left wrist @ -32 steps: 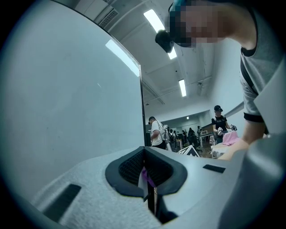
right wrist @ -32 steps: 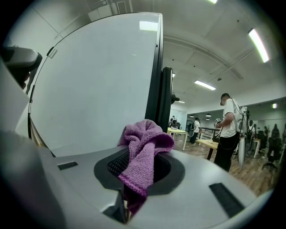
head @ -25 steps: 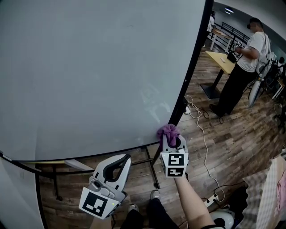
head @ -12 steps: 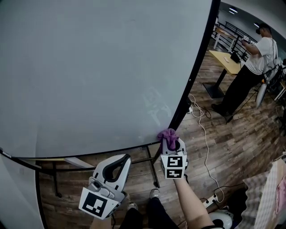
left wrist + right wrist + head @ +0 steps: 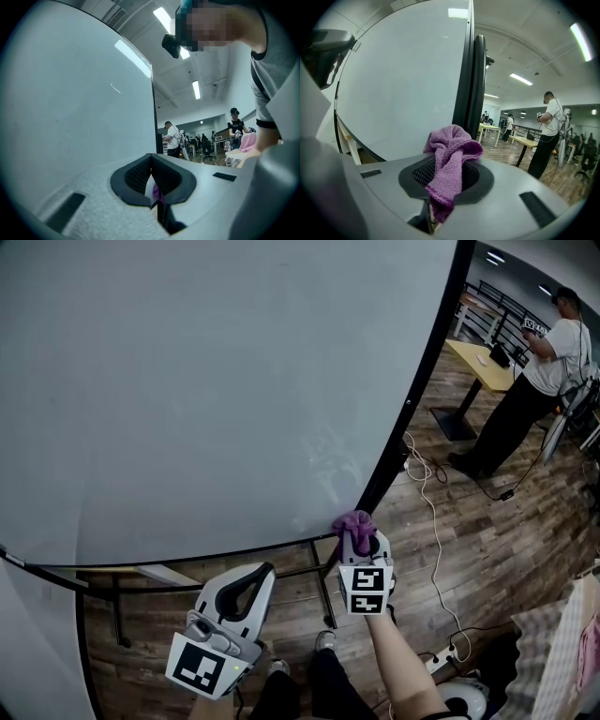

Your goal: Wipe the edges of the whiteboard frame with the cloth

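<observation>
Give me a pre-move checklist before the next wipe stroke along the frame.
1. Cloth secured in right gripper: ok, jaws shut on it, with a bunch standing above the tips.
2. Cloth touching the frame: cannot tell; it sits at the lower right corner in the head view.
3. Right edge above the cloth free of obstacles: ok.
4. Left gripper out of the path: ok, shut, empty, low under the bottom edge.
5. Bystander clear of the board: ok, stands well off to the right.
</observation>
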Action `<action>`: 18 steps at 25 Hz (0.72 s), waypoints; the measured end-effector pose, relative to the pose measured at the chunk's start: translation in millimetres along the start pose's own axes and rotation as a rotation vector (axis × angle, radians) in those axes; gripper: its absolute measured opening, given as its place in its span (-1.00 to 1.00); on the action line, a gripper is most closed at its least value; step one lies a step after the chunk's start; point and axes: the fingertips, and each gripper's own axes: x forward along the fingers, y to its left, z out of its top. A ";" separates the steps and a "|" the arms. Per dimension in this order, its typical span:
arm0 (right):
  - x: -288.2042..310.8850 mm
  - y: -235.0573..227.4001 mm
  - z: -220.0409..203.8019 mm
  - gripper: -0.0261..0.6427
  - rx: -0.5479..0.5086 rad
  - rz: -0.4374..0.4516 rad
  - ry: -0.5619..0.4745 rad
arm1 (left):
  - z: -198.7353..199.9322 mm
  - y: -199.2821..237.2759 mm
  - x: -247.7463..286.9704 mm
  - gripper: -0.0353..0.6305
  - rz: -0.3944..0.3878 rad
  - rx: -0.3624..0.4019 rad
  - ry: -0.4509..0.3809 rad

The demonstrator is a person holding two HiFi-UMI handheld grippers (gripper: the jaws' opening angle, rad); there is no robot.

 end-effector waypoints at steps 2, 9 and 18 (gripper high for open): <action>1.2 0.2 -3.5 -0.72 -0.001 0.001 0.006 | -2.4 0.0 0.9 -0.84 0.000 -0.005 0.006; 8.3 4.0 -23.8 -0.72 0.002 0.017 0.063 | -4.8 4.5 2.8 -0.84 0.008 0.001 0.004; 15.6 7.6 -48.1 -0.72 0.016 0.028 0.126 | -11.8 8.5 3.8 -0.84 0.019 -0.015 0.024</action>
